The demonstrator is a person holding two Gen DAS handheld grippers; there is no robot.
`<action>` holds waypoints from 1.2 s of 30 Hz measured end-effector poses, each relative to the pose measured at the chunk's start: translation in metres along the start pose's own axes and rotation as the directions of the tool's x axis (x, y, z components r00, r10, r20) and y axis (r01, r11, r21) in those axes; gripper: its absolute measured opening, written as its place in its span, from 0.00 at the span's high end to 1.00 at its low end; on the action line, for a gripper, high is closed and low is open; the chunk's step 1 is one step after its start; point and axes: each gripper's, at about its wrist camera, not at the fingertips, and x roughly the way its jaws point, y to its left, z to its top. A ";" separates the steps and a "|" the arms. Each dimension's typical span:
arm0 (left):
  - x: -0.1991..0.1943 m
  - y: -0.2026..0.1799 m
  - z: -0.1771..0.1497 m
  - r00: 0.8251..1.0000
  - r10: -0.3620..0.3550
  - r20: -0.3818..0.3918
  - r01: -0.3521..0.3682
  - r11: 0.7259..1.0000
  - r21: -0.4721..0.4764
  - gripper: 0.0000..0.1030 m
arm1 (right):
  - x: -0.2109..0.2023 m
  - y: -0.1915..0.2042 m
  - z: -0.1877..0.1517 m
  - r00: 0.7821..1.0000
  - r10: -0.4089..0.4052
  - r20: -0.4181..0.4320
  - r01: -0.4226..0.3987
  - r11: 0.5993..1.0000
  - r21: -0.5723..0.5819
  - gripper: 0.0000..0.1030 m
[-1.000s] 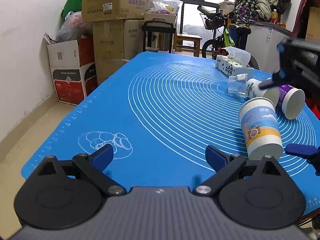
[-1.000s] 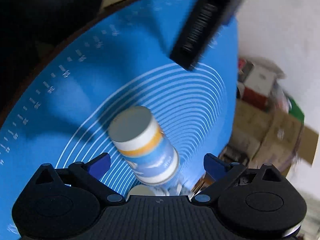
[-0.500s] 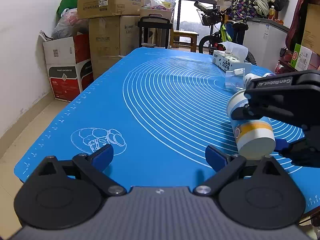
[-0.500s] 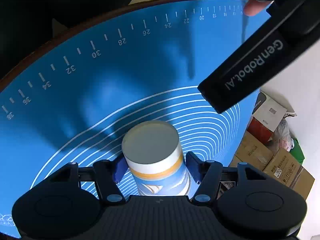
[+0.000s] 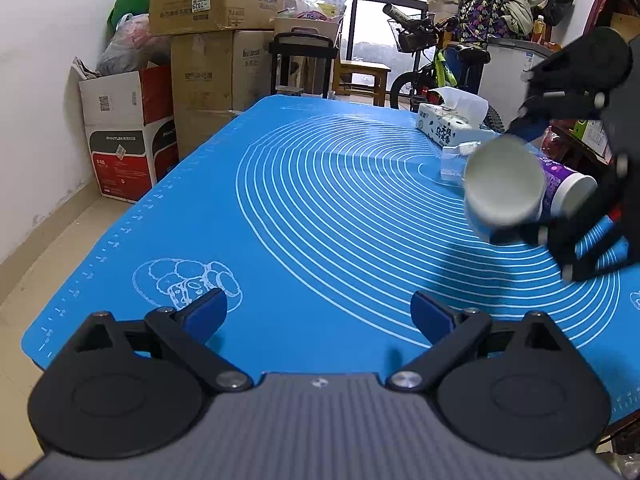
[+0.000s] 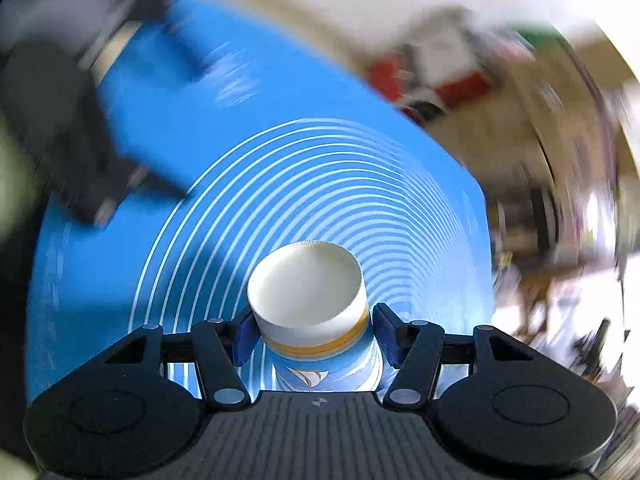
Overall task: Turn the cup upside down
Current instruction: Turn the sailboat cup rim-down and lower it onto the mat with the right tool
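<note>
My right gripper [image 6: 314, 340] is shut on a paper cup [image 6: 308, 300] with blue, white and orange bands. It holds the cup off the blue mat [image 6: 200, 168], with the cup's recessed white base facing the camera. In the left wrist view the same cup [image 5: 502, 196] is lifted at the right, tilted on its side, base toward me, held by the right gripper [image 5: 532, 184]. My left gripper [image 5: 320, 314] is open and empty, low over the mat's [image 5: 300, 208] near edge. The right wrist view is motion-blurred.
A purple paper cup [image 5: 564, 188] lies on its side behind the held cup. A clear plastic piece [image 5: 454, 160] and a tissue pack [image 5: 448, 128] sit at the far right of the mat. Cardboard boxes [image 5: 208, 40] and a bicycle [image 5: 432, 68] stand beyond the table.
My right gripper closed on the cup, lifted it off the mat and is turning it, so it has gone from standing to tilted. The left gripper stayed open and hardly moved.
</note>
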 end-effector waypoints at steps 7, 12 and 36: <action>0.002 -0.003 0.004 1.000 -0.015 0.001 0.016 1.000 -0.014 0.05 | -0.019 -0.060 -0.045 0.974 0.057 0.217 -0.170 0.821 0.546 0.37; 0.004 -0.008 0.009 1.000 -0.026 -0.006 0.026 0.999 -0.029 0.05 | -0.013 -0.075 -0.091 0.953 -0.042 0.299 -0.228 0.552 0.802 0.37; -0.004 -0.030 0.024 0.999 -0.031 0.009 0.032 0.999 -0.027 0.05 | 0.013 -0.032 -0.114 0.987 -0.143 0.073 -0.031 0.282 0.959 0.14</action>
